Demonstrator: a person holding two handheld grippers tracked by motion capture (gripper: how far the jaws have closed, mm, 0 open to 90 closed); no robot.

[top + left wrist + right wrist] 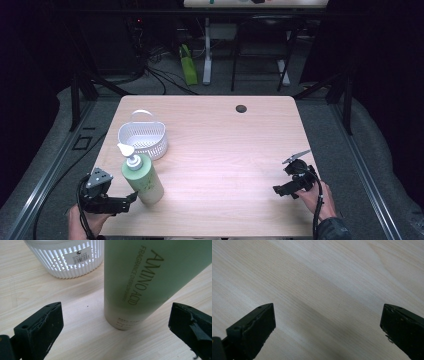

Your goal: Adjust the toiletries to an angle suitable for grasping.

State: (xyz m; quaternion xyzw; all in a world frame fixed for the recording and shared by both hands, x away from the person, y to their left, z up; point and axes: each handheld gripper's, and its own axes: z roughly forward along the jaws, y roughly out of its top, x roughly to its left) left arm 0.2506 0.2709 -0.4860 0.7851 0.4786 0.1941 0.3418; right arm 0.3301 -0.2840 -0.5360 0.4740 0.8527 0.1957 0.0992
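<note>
Your left gripper is spread wide near the table's front left corner, probably not touching the green bottle standing there. Your right gripper gapes empty near the right edge.

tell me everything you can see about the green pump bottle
The pump bottle is pale green, smooth plastic by its look, with a white pump head and dark lettering reading AMINO ACID down its side. It stands upright on the wooden table, just in front of the white basket. The left gripper is open before it, not yet touching.
</note>
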